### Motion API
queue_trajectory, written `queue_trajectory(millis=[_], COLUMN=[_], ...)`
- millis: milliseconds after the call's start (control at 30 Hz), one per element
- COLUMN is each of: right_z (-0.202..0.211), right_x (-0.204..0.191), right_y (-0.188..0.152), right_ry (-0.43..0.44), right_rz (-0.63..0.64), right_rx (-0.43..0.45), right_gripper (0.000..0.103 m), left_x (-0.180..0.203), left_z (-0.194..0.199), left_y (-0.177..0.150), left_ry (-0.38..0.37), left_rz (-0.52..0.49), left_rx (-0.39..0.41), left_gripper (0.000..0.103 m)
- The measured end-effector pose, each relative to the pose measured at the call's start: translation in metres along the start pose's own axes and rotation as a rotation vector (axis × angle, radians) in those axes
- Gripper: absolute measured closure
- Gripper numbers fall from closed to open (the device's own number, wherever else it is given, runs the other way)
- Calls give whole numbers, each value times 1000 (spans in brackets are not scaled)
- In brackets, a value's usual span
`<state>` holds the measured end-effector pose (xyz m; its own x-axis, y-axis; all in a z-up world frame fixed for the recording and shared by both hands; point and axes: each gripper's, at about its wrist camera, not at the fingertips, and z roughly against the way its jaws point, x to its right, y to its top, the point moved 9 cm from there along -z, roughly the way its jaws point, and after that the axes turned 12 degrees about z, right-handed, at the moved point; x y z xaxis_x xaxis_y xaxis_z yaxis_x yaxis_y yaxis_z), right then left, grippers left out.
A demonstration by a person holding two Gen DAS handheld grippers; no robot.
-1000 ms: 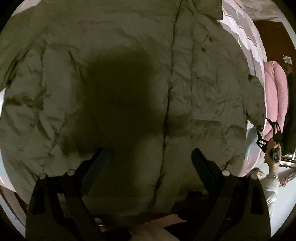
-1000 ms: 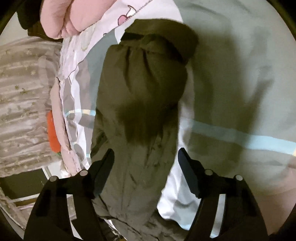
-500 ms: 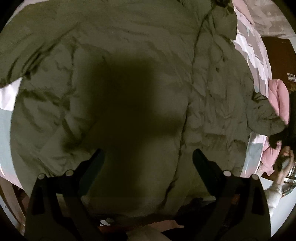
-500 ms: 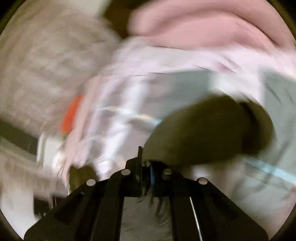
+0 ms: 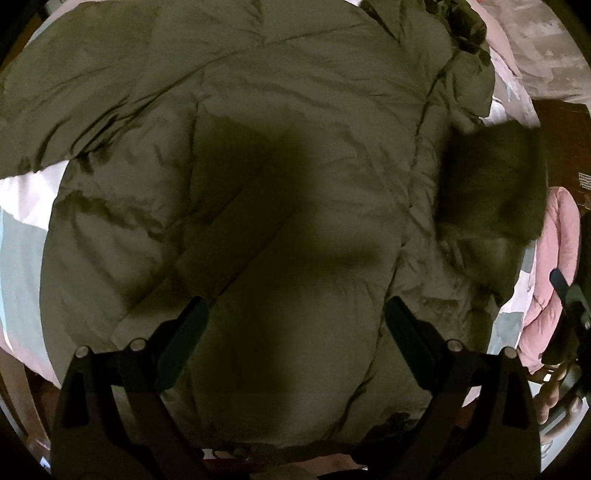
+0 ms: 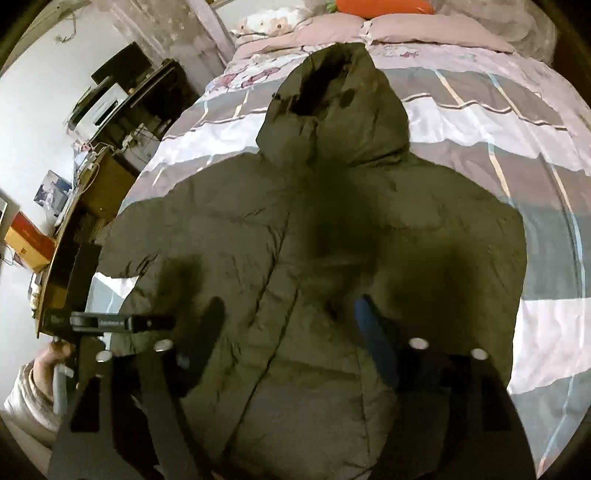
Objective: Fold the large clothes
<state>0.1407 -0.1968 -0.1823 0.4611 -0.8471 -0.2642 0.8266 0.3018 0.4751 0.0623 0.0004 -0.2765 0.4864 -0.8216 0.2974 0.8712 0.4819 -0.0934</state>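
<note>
We logged the coat (image 6: 295,280), an olive padded one with a hood (image 6: 332,103), lying front-up on the bed (image 6: 517,122), hood toward the pillows (image 6: 406,29), hem toward us. Its sleeve on the right of the right wrist view now lay folded in over the chest; a second ago that sleeve stretched out flat on the quilt. The other sleeve (image 6: 136,258) was out to the side, not yet folded.

Right tongs (image 6: 288,314): a second ago wide over the sleeve, half a second ago pinched tight on its cloth, now released. The jaws had just been opening, nothing between them, only coat beneath. Left tongs (image 5: 295,321): released, jaws wide above the lower front, gripping nothing; coat slid across their view over the second.

We judged the first sleeve fold done; the second sleeve seems next, then the body fold.

Writing: none legible. A strip on the left tongs' body in the right wrist view carried small print, too blurred to read. An orange cushion (image 6: 384,5) and a desk (image 6: 74,229) beside the bed showed no readable labels.
</note>
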Motion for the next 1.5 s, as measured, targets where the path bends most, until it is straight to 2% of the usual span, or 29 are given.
queue_trajectory(millis=[133, 300, 400, 467, 533, 600, 667, 800, 900, 967, 1000, 1067, 1133, 1200, 1233, 1267, 1333, 1367, 1433, 1500], right_z=[16, 3, -10, -18, -24, -27, -30, -24, -16, -3, 1, 11, 12, 6, -2, -10, -33, -49, -63, -70], right_x=[26, 79, 95, 100, 103, 108, 114, 126, 140, 151, 158, 171, 176, 173, 167, 163, 153, 154, 168, 181], right_y=[-3, -40, -63, -71, -76, -83, -87, -93, -95, -91, -89, -89, -88, -80, -76, -74, -73, -77, -88, -97], right_ry=[-26, -57, -20, 23, 58, 78, 106, 165, 138, 114, 100, 52, 17, -19, -35, -39, -48, -115, -229, -251], right_rz=[-98, -363, -506, -585, -639, -690, -751, -862, -889, -887, -887, -897, -876, -789, -734, -699, -622, -573, -551, -597], right_rx=[24, -78, -149, -156, -157, -161, -151, -103, -70, -11, 13, 61, 74, 74, 64, 52, -7, -77, -153, -186], right_gripper=[16, 16, 16, 16, 16, 16, 16, 16, 16, 16, 16, 16, 16, 25, 41, 52, 63, 66, 70, 75], left_x=[9, 24, 31, 42, 60, 82, 98, 121, 150, 163, 166, 162, 152, 147, 147, 146, 141, 140, 137, 134], left_z=[2, -5, -12, -21, -26, -35, -48, -58, -26, -7, -6, -20, -41, -51, -53, -54, -56, -58, -64, -73], left_y=[6, 33, 46, 50, 53, 52, 50, 53, 61, 60, 58, 54, 51, 50, 51, 52, 52, 52, 51, 50], left_ry=[-31, -86, -152, -199, -236, -234, -254, -297, -438, -429, -420, -370, -338, -318, -307, -295, -264, -246, -208, -189], left_rz=[-18, -17, 15, 38, 25, -24, -26, 5, -16, -84, -98, -84, -70, -58, -54, -54, -64, -68, -72, -77], left_rx=[17, 88, 115, 80, 78, 88, 63, 89, 166, 229, 230, 182, 128, 104, 105, 106, 116, 119, 110, 89], left_gripper=[5, 4, 5, 8, 9, 15, 39, 61, 75, 77, 75, 66, 66, 65, 61, 57, 52, 50, 50, 50])
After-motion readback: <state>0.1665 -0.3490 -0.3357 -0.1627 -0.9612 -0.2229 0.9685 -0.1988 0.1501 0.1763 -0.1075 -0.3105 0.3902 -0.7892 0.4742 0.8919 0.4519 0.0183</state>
